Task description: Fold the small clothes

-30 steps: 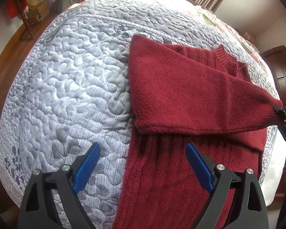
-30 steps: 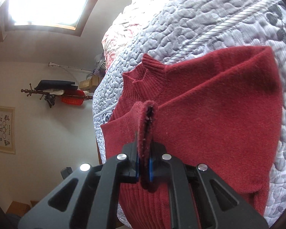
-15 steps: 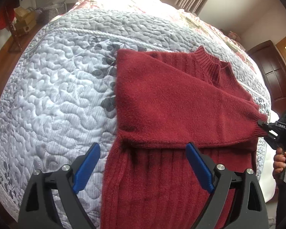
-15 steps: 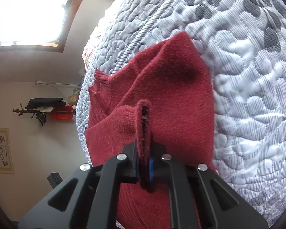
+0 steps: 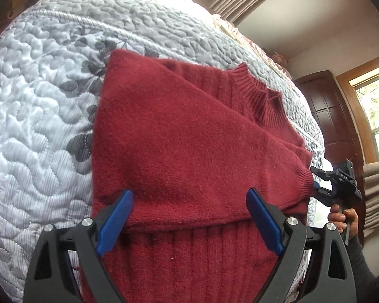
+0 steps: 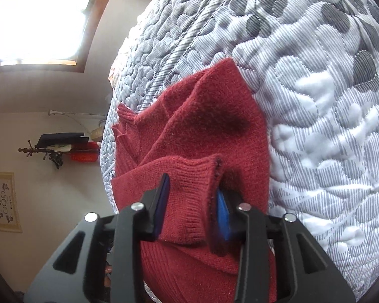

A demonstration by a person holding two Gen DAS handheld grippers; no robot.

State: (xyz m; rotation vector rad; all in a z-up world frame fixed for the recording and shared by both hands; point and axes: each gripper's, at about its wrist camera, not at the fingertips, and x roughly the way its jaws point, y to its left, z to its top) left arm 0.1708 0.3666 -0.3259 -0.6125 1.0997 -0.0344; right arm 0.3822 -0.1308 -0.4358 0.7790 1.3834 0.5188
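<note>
While the red sweater [image 5: 189,151] lies flat on the quilted bed [image 5: 38,126], you are partway through the sleeve fold: one sleeve [image 5: 179,136] is drawn across the chest, its cuff [image 6: 192,202] reaching the far side of the body by the right gripper [image 6: 192,209]. That step looks close to done, with the body still unfolded below it and the collar [image 5: 255,93] showing beyond.

Your left gripper [image 5: 189,217] hovers over the sleeve's lower edge, its blue fingers [image 5: 116,217] spread wide and holding nothing. Next, I judge, you need to clear the right fingers off the cuff without dragging it, then take the other sleeve or the hem; keep the laid sleeve flat, since the knit is soft and will shift with any pull.

Compared with half a second ago, your right fingers have parted: the cuff was pinched edge-on between them, and now it sits loose between the half-open pair, turned broadside and slumping onto the sweater. Your left gripper has come forward over the garment, so its fingers now overlap the sleeve edge.
</note>
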